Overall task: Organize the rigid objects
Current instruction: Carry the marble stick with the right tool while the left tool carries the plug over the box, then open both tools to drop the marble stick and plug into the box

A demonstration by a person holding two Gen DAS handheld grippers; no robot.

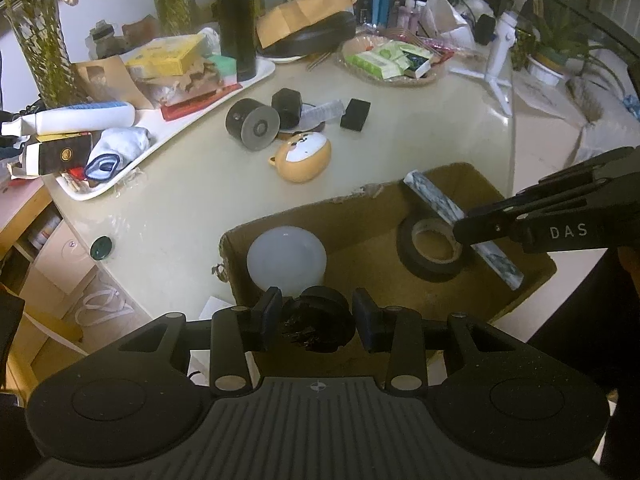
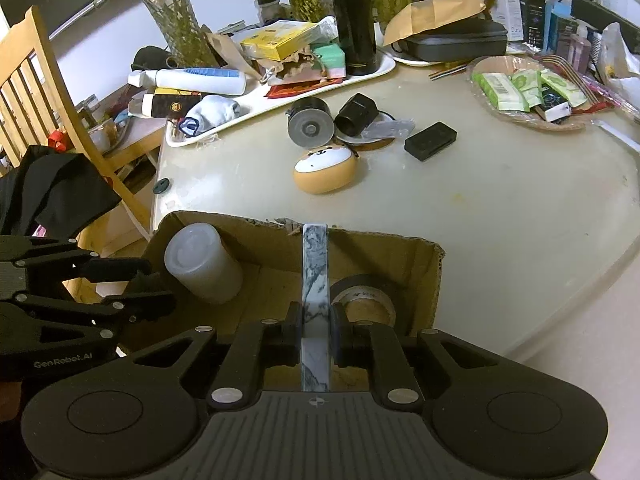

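Two fisheye views are looking down over a cluttered round cream table (image 2: 500, 216) with an open cardboard box (image 1: 360, 216) sitting at its near edge.

In the left wrist view, the left gripper (image 1: 316, 318) is filling the bottom of the frame, and its jaws are clamping a round black object (image 1: 320, 320) just above the box's near wall. Its exact nature is hard to tell. Inside the box, a white cylindrical container (image 1: 286, 258) is lying at lower centre-left, a roll of black tape (image 1: 434, 250) is lying flat at centre-right, and a long marbled grey-and-white bar (image 1: 432, 200) is slanting across the box's right side.

In the right wrist view, the right gripper (image 2: 316, 338) is sitting at the bottom centre, its jaws gripping that marbled bar, which is running straight up the middle of the frame to the box's far wall. The tape roll is lying just right of the bar, and the white container is resting in the box's upper left corner. The left gripper is showing at the left edge.

Beyond the box, near the frame centre, an orange-and-white animal-faced case (image 2: 324, 174) is lying on the table, with a grey-ended cylinder (image 2: 310, 122), a black hexagonal object (image 2: 356, 114) and a flat black box (image 2: 430, 142) behind it. A white tray (image 2: 376, 70) of clutter is stretching across the upper left.
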